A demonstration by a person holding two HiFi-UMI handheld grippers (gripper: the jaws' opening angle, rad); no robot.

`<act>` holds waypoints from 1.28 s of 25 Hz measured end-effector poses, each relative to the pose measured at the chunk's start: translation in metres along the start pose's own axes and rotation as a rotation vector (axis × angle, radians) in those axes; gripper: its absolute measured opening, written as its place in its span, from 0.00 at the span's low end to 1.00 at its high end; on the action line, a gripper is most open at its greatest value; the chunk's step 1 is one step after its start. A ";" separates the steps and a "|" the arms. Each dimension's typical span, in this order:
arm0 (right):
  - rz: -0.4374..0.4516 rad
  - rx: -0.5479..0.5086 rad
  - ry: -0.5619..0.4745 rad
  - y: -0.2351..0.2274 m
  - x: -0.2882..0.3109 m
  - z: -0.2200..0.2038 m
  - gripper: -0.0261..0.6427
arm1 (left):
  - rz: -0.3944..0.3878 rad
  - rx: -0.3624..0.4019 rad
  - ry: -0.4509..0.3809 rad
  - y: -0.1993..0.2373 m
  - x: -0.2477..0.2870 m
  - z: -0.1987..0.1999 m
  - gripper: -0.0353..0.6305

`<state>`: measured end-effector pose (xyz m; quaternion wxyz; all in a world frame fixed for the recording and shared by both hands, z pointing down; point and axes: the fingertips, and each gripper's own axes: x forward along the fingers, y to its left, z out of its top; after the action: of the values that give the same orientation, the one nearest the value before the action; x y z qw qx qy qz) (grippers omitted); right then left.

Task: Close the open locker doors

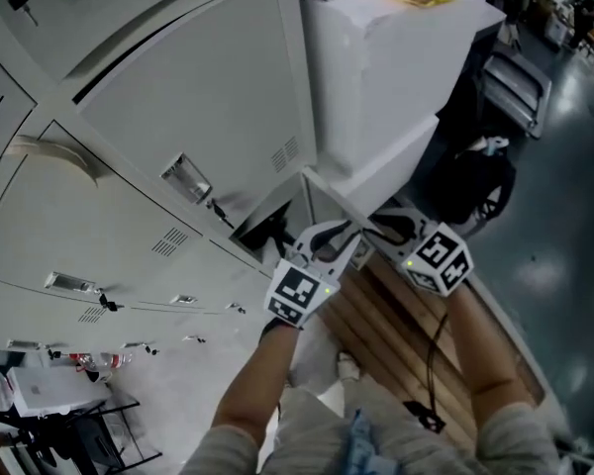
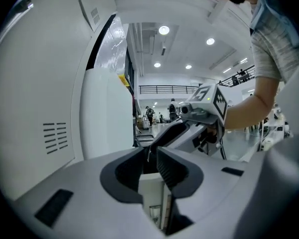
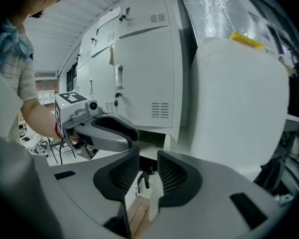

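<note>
Left gripper (image 2: 152, 156) and right gripper (image 3: 148, 169), jaws each a narrow gap apart and pinching nothing, meet low on the grey lockers (image 1: 178, 117), beside a white box (image 1: 396, 67), at the open locker door (image 1: 324, 201).

Both bare forearms reach forward, the left gripper (image 1: 329, 248) and right gripper (image 1: 388, 228) side by side, tips nearly touching. The left's jaws stand narrowly apart; the right's stand a little wider, holding nothing.
</note>
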<state>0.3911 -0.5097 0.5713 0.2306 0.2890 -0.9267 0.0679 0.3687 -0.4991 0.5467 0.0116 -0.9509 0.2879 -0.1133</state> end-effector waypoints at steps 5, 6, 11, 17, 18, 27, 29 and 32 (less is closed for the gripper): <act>-0.020 0.049 0.056 -0.012 0.009 -0.036 0.17 | -0.012 -0.045 0.044 -0.002 0.016 -0.034 0.15; -0.027 0.061 0.066 -0.015 0.010 -0.044 0.17 | -0.013 -0.056 0.052 -0.002 0.019 -0.040 0.15; -0.029 0.137 0.086 -0.025 0.011 -0.072 0.17 | -0.024 -0.096 0.080 -0.007 0.028 -0.062 0.15; 0.028 0.261 0.054 -0.024 0.010 -0.075 0.17 | -0.029 -0.123 0.096 -0.019 0.019 -0.076 0.15; 0.042 0.263 0.058 -0.020 0.012 -0.074 0.17 | -0.028 -0.125 0.097 -0.020 0.015 -0.078 0.15; 0.147 0.242 0.082 0.037 0.038 -0.058 0.17 | 0.040 -0.157 0.084 -0.012 -0.035 -0.087 0.15; 0.159 0.247 0.089 0.051 0.046 -0.053 0.17 | 0.057 -0.162 0.085 -0.008 -0.051 -0.092 0.15; 0.157 0.236 0.107 0.069 0.060 -0.046 0.17 | 0.090 -0.171 0.090 0.001 -0.076 -0.100 0.15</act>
<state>0.3261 -0.4712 0.6401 0.2380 0.2365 -0.9185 0.2093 0.2845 -0.4541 0.6279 -0.0776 -0.9284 0.3390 -0.1305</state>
